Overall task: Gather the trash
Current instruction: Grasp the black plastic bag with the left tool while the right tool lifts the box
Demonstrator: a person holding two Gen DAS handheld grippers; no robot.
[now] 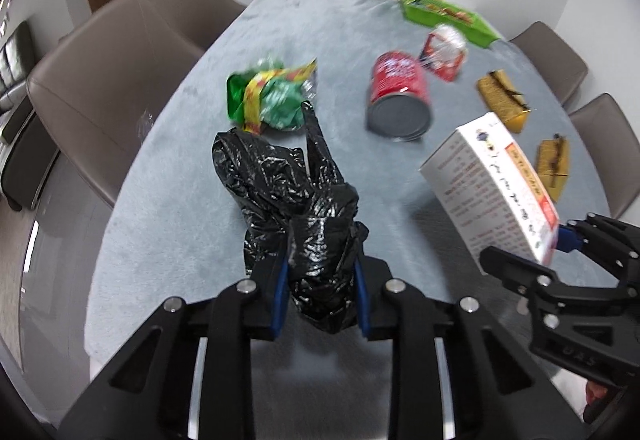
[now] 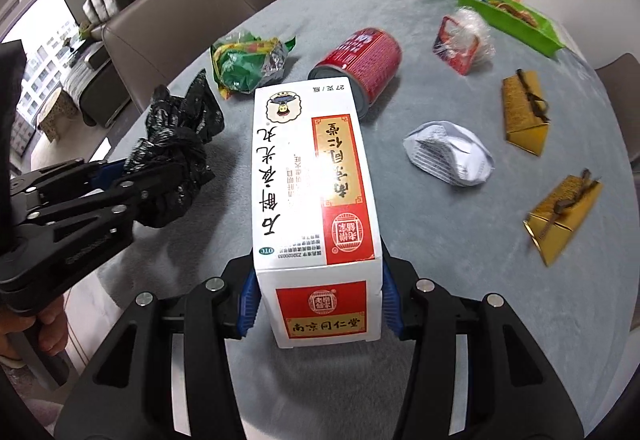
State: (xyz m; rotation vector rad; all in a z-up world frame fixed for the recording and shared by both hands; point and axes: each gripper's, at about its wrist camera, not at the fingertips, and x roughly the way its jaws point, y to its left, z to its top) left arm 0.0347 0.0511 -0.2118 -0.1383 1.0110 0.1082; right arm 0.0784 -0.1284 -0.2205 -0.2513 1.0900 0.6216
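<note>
I am holding two things at once right now. My left gripper (image 1: 320,292) is squeezing the crumpled black trash bag (image 1: 288,195), with its blue pads (image 1: 280,292) pressing on the bunched end near me. The rest of the bag is flopping forward on the grey tablecloth (image 1: 168,207), and its mouth is not open yet (it looks like one scrunched lump). My right gripper (image 2: 318,308) is gripping the white and red box (image 2: 316,179) by its near end, one pad on each side, and the box is sticking out ahead of the fingers, above the table.

So I think I am in the step of getting the first piece of trash to the bag. The bag is just to the left of the box, near but not touching it.

More trash is waiting on the cloth: the green snack wrapper (image 2: 248,63) just past the bag, the red can (image 2: 360,67) lying on its side, the crumpled white paper (image 2: 448,151), the clear plastic wrapper (image 2: 464,39), and two gold paper boxes (image 2: 524,115).

Next, I am guessing the bag needs opening first. One gripper cannot spread it while it is pinched shut, so that may be tricky. Then the box has to be carried left and dropped in.
</note>
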